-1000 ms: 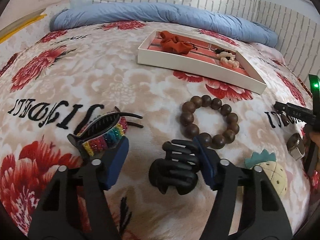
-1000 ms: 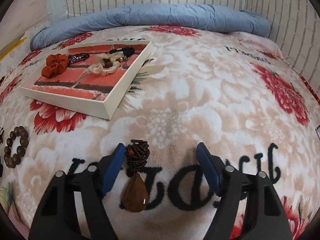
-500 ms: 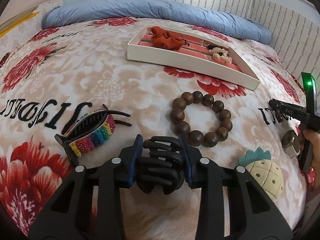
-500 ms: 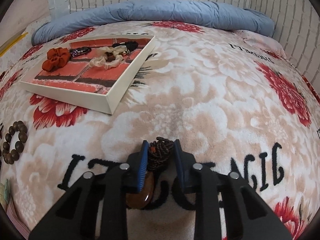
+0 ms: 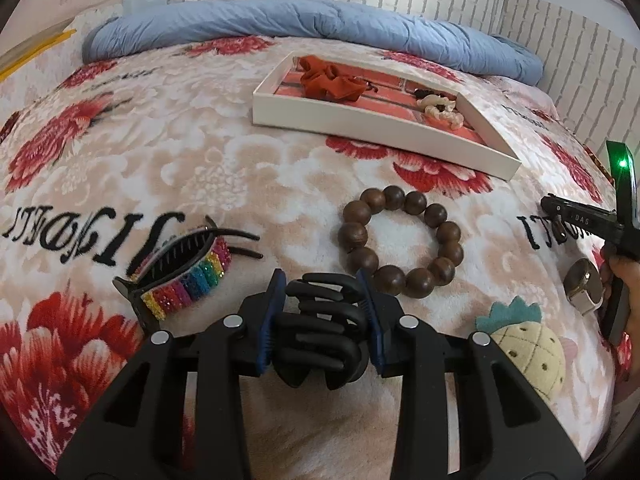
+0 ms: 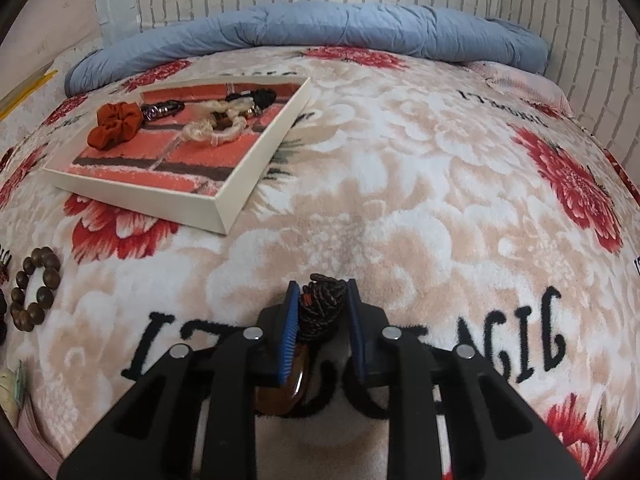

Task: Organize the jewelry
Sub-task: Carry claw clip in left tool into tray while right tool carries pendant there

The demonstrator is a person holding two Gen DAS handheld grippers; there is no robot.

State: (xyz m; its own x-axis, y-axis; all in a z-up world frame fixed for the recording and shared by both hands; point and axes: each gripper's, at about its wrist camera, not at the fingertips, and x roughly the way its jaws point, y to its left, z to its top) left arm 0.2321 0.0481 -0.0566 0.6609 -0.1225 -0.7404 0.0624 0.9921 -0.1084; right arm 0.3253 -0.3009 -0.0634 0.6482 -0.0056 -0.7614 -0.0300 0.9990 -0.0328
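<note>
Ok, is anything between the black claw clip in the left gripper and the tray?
Yes. The wooden bead bracelet lies on the blanket between the black claw clip, clamped in the left gripper, and the tray. Lifted over, nothing else visible blocks.

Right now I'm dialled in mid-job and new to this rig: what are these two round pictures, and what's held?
No robot arm: a person holds one two-finger tool in each hand, each with a fisheye camera looking along its fingers. Left view: the left tool is shut on a black claw clip; a rainbow clip, bead bracelet and pineapple plush lie on the floral blanket. Right view: the right tool is shut on a corded pendant. The white tray already holds a few pieces.
</note>
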